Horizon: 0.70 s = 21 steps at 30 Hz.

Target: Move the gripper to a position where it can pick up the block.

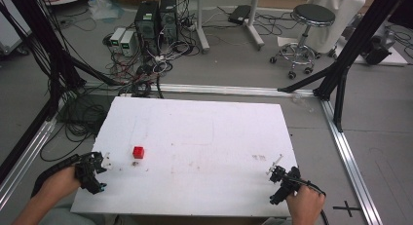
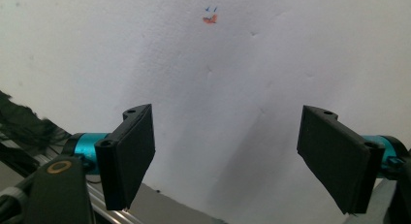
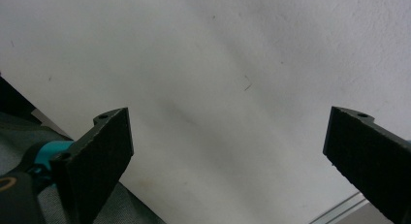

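A small red cube (image 1: 139, 152) sits on the white table (image 1: 204, 137), left of centre and near the front. My left gripper (image 1: 97, 169) rests at the table's front left corner, a short way left of the cube and apart from it. In the left gripper view the left gripper (image 2: 228, 136) stands open over bare white surface with nothing between its jaws. My right gripper (image 1: 281, 175) lies at the front right corner, far from the cube. The right gripper (image 3: 228, 136) is open wide in its own view, also holding nothing.
A small orange and blue mark (image 2: 210, 18) is on the table ahead of the left gripper. Beyond the table lie tangled cables (image 1: 146, 69), computer towers (image 1: 157, 18) and a round stool (image 1: 311, 20). Black frame posts (image 1: 341, 74) and aluminium rails (image 1: 348, 157) flank the table.
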### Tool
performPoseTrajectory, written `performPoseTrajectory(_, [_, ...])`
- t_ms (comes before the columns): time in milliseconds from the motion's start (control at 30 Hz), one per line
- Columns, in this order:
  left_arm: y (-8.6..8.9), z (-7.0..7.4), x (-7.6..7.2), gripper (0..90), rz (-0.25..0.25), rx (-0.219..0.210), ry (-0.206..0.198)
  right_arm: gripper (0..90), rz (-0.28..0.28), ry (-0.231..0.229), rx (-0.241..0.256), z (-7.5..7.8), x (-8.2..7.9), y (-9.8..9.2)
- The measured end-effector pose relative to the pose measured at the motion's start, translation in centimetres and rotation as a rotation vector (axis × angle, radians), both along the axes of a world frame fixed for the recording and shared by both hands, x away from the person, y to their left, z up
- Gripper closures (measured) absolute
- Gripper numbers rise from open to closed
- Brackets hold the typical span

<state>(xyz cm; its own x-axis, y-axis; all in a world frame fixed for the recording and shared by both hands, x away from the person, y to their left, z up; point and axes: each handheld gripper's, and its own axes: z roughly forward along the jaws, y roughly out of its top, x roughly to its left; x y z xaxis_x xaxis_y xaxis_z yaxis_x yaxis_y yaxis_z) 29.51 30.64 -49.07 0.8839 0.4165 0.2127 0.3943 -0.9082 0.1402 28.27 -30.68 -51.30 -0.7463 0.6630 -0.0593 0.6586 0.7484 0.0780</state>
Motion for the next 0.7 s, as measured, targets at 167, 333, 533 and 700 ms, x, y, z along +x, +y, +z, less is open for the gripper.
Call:
performPoseTrajectory(167, [-0.3, 0.3, 1.0, 21.6, -0.058, 0.021, 0.007, 3.1, 0.002, -0.003, 0.003, 0.0, 0.0, 0.1])
performPoseTrajectory(333, [-0.7, 0.5, 1.8, 21.6, -0.113, 0.034, 0.015, 3.1, 0.003, 0.001, 0.003, -0.1, 0.1, 0.1])
performPoseTrajectory(533, [-1.5, 0.7, 3.4, 21.6, -0.189, 0.066, 0.032, 3.1, 0.000, 0.002, 0.009, -0.1, 0.1, 0.0])
performPoseTrajectory(700, [-1.9, 0.8, 4.3, 21.6, -0.231, 0.073, 0.033, 3.1, -0.004, -0.004, 0.013, 0.0, 0.0, 0.0])
